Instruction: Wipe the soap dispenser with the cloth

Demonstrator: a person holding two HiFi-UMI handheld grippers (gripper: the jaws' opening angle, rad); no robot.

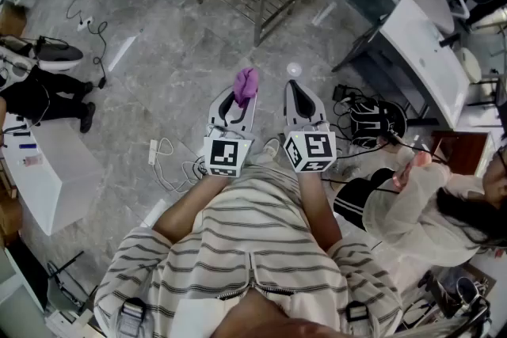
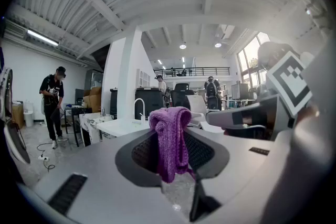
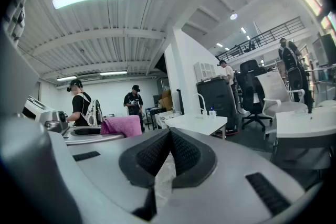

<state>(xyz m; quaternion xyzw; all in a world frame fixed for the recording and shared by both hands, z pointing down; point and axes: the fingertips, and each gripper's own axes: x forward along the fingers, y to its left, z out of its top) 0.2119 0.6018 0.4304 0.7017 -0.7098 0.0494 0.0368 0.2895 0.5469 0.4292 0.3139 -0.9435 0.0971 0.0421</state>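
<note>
Right gripper view shows white table [image 3: 194, 123] well ahead of us. Right gripper [image 3: 169, 136] jaws closed tight, empty. Left gripper [image 1: 240, 100] pinches purple cloth [image 2: 170, 139] at its tips: soft, light, limp; we'd keep hold mid-fold. Long axis up-down, ends drooping. Small bottle [image 3: 211, 111] near table's far edge, poss. the dispenser.

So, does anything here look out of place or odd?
Nothing looks spilled or broken. The purple cloth is bunched up in the left gripper, with one end hanging down. Loose white cables lie on the floor.
</note>
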